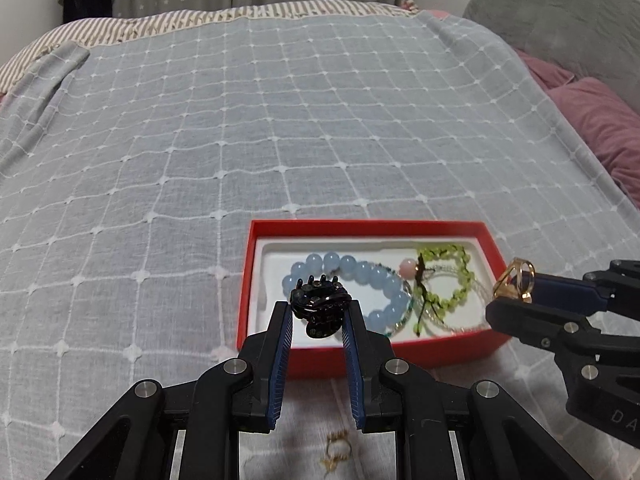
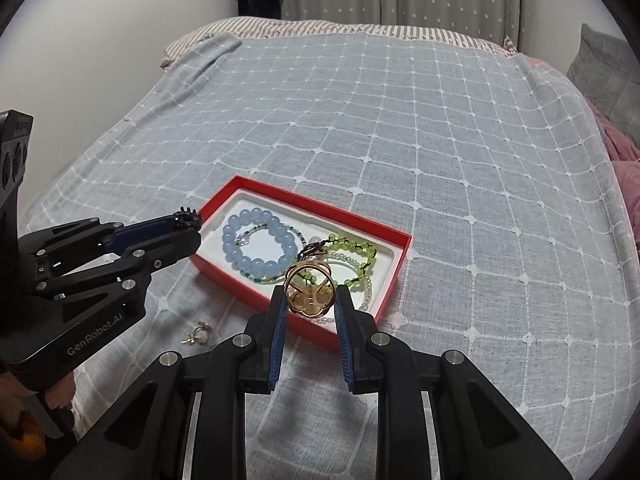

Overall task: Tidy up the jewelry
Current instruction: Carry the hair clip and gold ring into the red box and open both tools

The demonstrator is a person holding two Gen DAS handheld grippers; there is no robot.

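A red box (image 1: pixel 494 252) with a white liner lies on the bed; it also shows in the right wrist view (image 2: pixel 400 254). Inside lie a blue bead bracelet (image 1: pixel 384 276) (image 2: pixel 256 262), a green bead bracelet (image 1: pixel 460 280) (image 2: pixel 360 254) and a clear bead strand (image 2: pixel 366 292). My left gripper (image 1: pixel 320 312) (image 2: pixel 188 222) is shut on a black hair claw (image 1: pixel 320 300) above the box's near left edge. My right gripper (image 2: pixel 310 298) (image 1: pixel 514 286) is shut on a gold ring clip (image 2: pixel 310 290) (image 1: pixel 516 280) above the box's near right edge.
A small gold earring piece (image 1: pixel 338 450) (image 2: pixel 198 334) lies on the grey checked bedspread (image 1: pixel 240 140) just in front of the box. Pink pillows (image 1: pixel 600 120) and a grey cushion (image 1: pixel 560 12) lie at the right. Curtains hang behind the bed.
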